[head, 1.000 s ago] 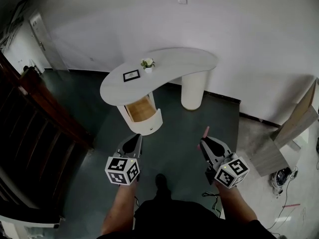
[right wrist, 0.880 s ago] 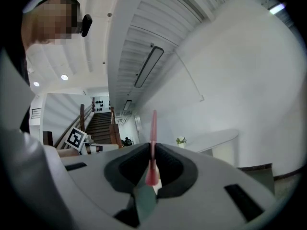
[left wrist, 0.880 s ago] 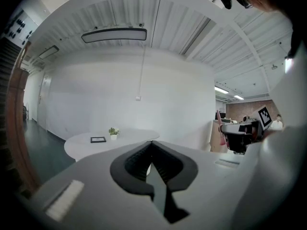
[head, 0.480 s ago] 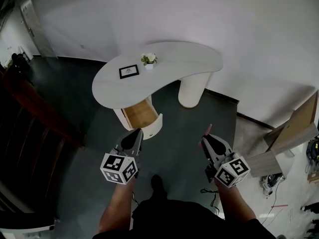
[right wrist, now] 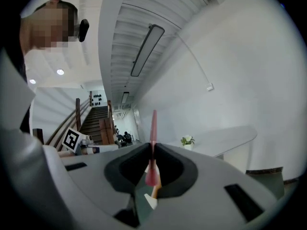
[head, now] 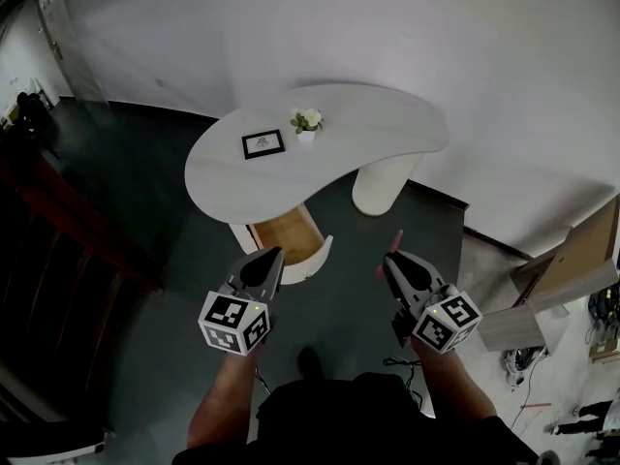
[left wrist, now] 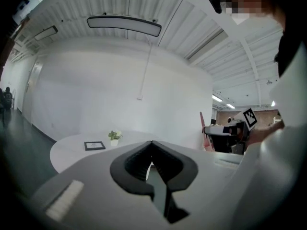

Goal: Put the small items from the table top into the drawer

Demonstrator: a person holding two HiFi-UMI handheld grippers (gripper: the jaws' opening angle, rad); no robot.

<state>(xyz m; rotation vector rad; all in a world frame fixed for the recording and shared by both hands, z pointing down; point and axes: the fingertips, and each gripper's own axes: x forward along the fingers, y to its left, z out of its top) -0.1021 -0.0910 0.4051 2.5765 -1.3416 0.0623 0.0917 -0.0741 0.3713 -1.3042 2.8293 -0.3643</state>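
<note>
Drawer [head: 287, 232] nearer, beyond left tongs [head: 274, 256]

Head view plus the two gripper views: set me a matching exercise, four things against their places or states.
Things:
1. picture frame
2. drawer
3. left gripper
4. right gripper

Places or states:
A. jaws shut on a thin red strip
B. on the table top, beside the small plant
C. pulled open under the table
D. jaws together, nothing between them

Pairs: 1-B; 2-C; 3-D; 4-A
</note>
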